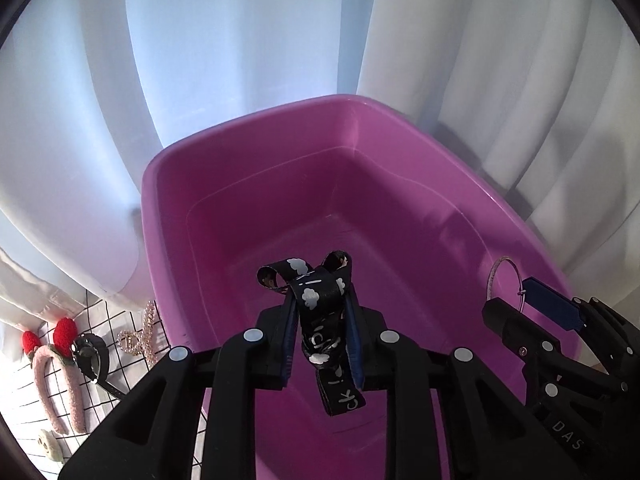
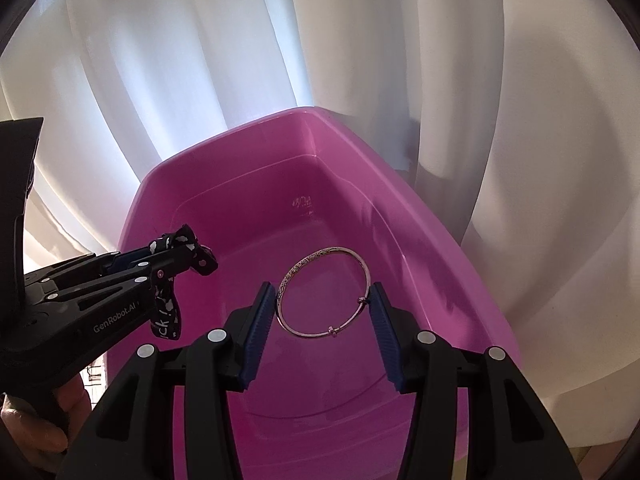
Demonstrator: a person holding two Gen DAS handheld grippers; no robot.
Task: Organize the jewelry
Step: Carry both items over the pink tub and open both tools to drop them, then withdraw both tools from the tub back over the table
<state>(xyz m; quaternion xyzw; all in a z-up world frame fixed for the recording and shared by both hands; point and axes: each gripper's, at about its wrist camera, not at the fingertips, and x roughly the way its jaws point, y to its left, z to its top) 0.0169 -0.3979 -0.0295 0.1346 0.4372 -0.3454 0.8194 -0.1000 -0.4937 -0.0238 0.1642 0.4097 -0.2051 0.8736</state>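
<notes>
A pink plastic bin [image 1: 248,120] fills both views, and its inside is bare. My left gripper [image 1: 320,300] hovers over the bin's near left part, shut on a black ribbon bow [image 1: 320,332] printed with white clouds; one tail hangs down below the pads. In the right wrist view the same left gripper [image 2: 188,256] and black ribbon bow [image 2: 166,312] come in from the left. My right gripper [image 2: 322,288] holds a thin silver bangle [image 2: 296,270] across its blue pads, above the bin [image 2: 224,140]. The right gripper [image 1: 516,296] and bangle [image 1: 494,270] also show at the left view's right edge.
White curtain folds [image 2: 360,60] hang behind the bin. At lower left, a grid-patterned cloth [image 1: 24,392] carries a pink headband with red strawberries [image 1: 60,360], a black watch [image 1: 94,356] and a gold pearl hair clip [image 1: 140,336]. A hand [image 2: 36,432] grips the left tool.
</notes>
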